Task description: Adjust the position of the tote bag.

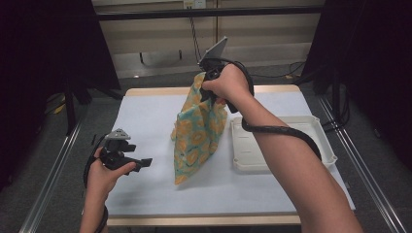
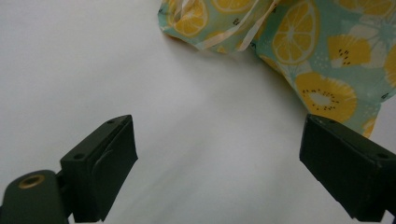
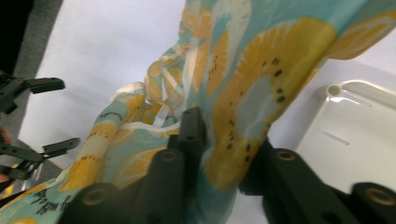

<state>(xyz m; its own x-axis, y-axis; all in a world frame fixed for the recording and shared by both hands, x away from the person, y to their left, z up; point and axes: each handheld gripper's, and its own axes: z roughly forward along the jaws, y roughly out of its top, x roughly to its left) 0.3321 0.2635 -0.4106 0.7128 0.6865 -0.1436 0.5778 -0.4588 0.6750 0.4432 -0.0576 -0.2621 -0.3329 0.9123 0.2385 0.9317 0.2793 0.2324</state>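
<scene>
Cloth (image 1: 199, 131) printed with yellow citrus slices on a teal ground is hanging from the right gripper (image 1: 210, 76), which is pinching its top corner and holding it above the middle of a white table (image 1: 145, 116). In the right gripper view the two black jaws are squeezing a bunched fold of the cloth between them. The lower tip of the cloth is touching the table, just beside a white tray (image 1: 323, 145) lying to the right. The left gripper (image 1: 138, 162) is waiting near the table's left edge, jaws spread wide with nothing between them, pointing toward the cloth. The cloth looks thin, light and floppy, likely to slip or bunch, so a free corner or hem seems the best place to grab. Small dark lettering is showing on the print, too blurred to read.
</scene>
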